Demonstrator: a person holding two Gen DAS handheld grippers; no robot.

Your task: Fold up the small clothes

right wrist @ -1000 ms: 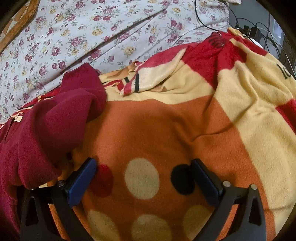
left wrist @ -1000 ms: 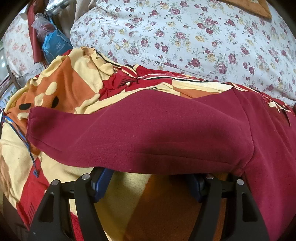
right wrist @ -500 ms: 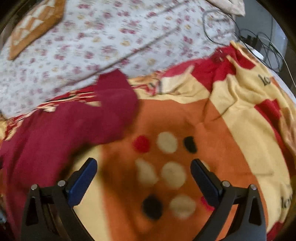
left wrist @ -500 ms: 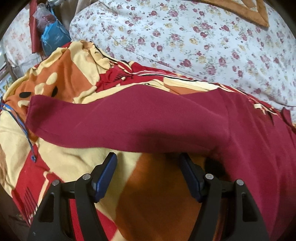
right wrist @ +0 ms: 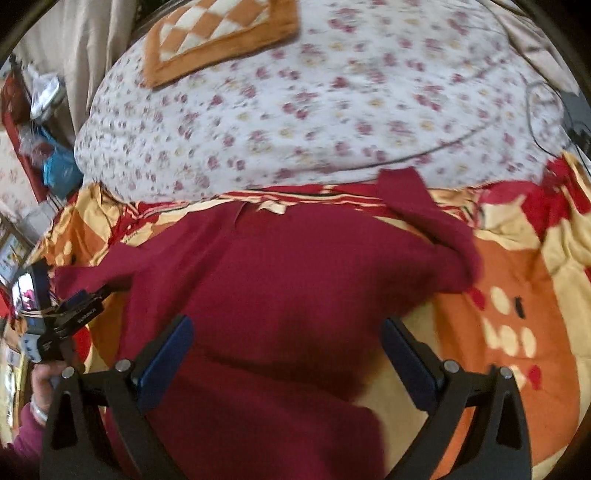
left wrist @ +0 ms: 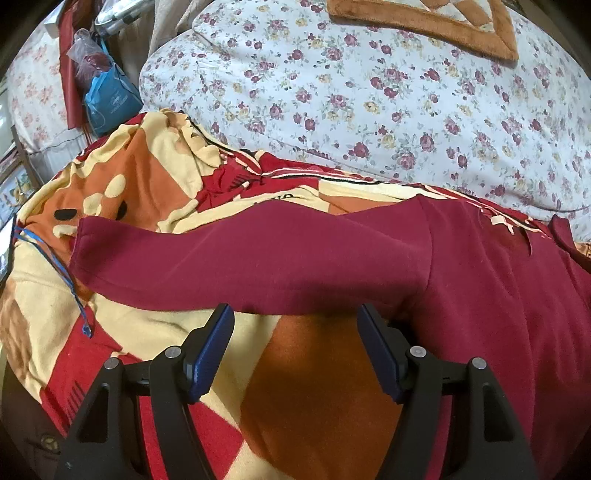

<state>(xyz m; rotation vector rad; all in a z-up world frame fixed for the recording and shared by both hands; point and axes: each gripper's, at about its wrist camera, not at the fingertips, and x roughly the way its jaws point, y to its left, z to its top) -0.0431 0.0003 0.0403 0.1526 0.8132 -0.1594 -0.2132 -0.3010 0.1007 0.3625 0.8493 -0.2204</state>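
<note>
A dark red long-sleeved top lies spread on a patterned blanket. In the left wrist view its left sleeve stretches out flat to the left and its body fills the right. My left gripper is open and empty, just short of the sleeve's near edge. My right gripper is open and empty, raised above the top's body. The right sleeve lies bunched and folded toward the far right. The left gripper shows in the right wrist view at the left edge.
The orange, yellow and red blanket covers the bed. A floral quilt rises behind the top, with an orange checked cushion on it. A blue bag hangs at the far left. Cables lie at the far right.
My right gripper has pulled back and swung left, from beside the right sleeve to above the top's body. My left gripper has drawn back a little from under the left sleeve's edge.
</note>
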